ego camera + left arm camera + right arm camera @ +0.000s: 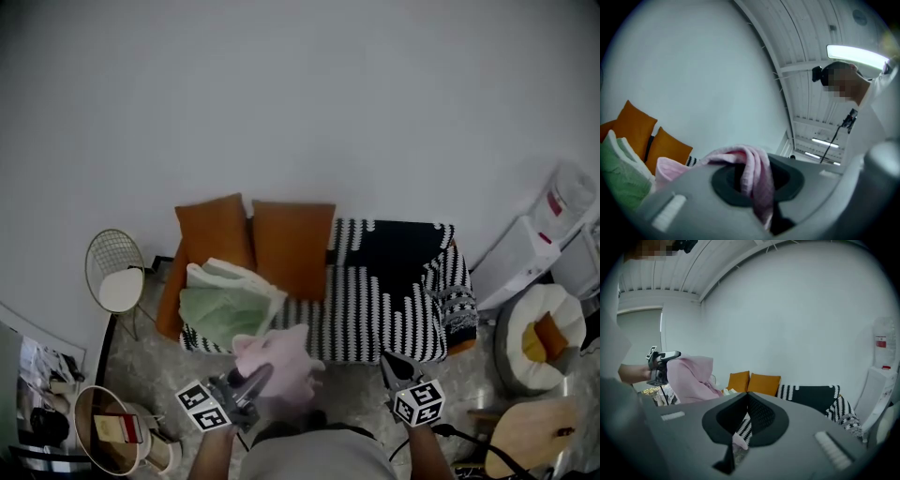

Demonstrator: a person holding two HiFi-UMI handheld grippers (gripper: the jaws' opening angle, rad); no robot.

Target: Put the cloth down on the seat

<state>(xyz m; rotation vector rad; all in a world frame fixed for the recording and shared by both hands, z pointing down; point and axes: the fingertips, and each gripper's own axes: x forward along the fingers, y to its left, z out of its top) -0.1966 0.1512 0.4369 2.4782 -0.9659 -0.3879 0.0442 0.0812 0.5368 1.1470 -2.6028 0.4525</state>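
While the one pink cloth (281,361) hangs bunched from the left tongs (258,380), it stays in the air just short of the sofa's (171,302) front edge, not on the seat. The left tongs are clenched on it, with a soft, waffle-textured fold running between the jaws. The right tongs (394,364) are closed tip to tip with nothing gripped. Both are held out in front of the body toward the sofa, well apart, the left about level and the right tipped slightly down.

Two square orange cushions (214,230) lean side by side against the wall at the sofa's back left. One folded pale-green blanket (220,305) lies at the seat's left end. One knitted black-and-white striped throw (394,291) covers the right half. One round wire chair (114,272) stands left of the sofa.
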